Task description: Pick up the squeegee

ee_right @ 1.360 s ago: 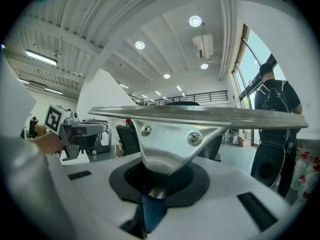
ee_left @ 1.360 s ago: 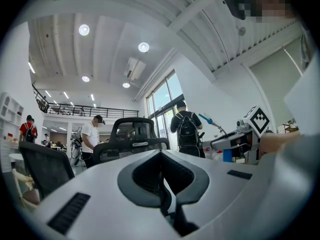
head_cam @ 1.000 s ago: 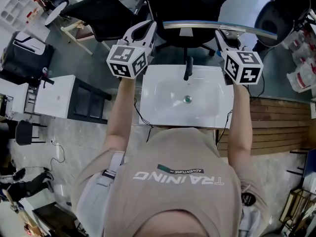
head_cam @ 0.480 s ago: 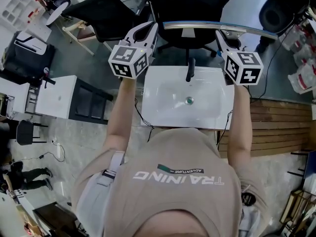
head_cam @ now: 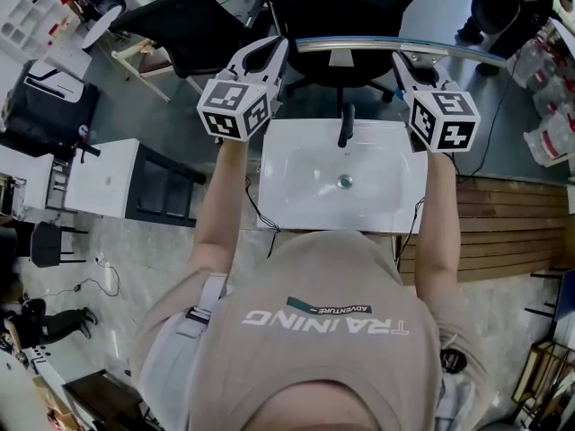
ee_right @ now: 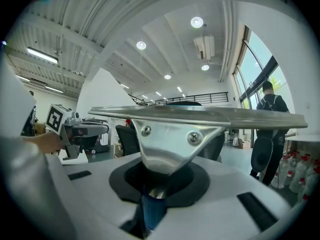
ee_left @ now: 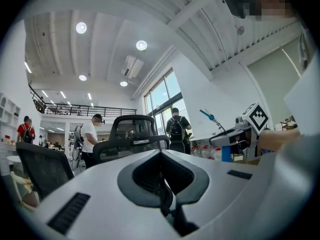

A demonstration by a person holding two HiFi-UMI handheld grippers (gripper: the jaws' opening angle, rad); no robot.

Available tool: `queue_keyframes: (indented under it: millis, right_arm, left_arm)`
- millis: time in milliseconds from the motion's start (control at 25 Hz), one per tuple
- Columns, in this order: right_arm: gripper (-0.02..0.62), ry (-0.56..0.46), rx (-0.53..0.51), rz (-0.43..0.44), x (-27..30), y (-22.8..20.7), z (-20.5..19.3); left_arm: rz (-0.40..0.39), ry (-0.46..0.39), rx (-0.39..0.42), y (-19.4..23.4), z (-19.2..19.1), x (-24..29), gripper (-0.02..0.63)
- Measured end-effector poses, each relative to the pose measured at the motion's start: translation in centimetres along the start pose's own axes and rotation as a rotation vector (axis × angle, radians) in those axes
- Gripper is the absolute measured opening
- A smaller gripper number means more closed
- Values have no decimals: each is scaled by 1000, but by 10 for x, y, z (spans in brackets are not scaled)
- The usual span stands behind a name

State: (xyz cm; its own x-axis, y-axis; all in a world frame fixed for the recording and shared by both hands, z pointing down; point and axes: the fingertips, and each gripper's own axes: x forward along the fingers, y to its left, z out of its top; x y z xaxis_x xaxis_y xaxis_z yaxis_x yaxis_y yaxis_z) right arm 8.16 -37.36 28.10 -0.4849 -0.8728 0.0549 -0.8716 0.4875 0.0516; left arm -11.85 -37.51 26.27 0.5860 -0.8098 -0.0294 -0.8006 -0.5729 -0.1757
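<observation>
The squeegee has a long metal blade holder (head_cam: 377, 47) and a blue handle (ee_right: 151, 210). My right gripper (head_cam: 402, 65) is shut on that handle, and the blade holder (ee_right: 200, 117) lies level across its jaw tips. The blade hangs above the back edge of the white sink (head_cam: 296, 200). My left gripper (head_cam: 269, 54) is held level beside it at the left, apart from the squeegee. Its jaws (ee_left: 162, 184) meet with nothing between them. In the left gripper view the right gripper (ee_left: 239, 133) shows at the right.
A black faucet (head_cam: 343, 124) stands at the sink's back edge, with a black office chair (head_cam: 337, 7) behind it. A white cabinet (head_cam: 103, 176) stands to the left and wooden planks (head_cam: 503, 227) to the right. People stand in the background (ee_left: 176, 129).
Neither gripper has moved. A person at the far top right of the head view has walked on.
</observation>
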Motion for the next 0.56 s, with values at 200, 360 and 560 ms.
queue_keyframes:
  millis: [200,360,560]
  right_arm:
    - [67,5,-3,-2,1,-1,-2]
    - [67,7,-6,2,4,0,-3]
    - [67,10,-9,4,6,-1,-3]
  left_arm:
    - [2,1,-4,2,-3,1,11]
    - [7,-2,-12,6,-5,3,11]
    - [7,-5,-14,7,-3,5,11]
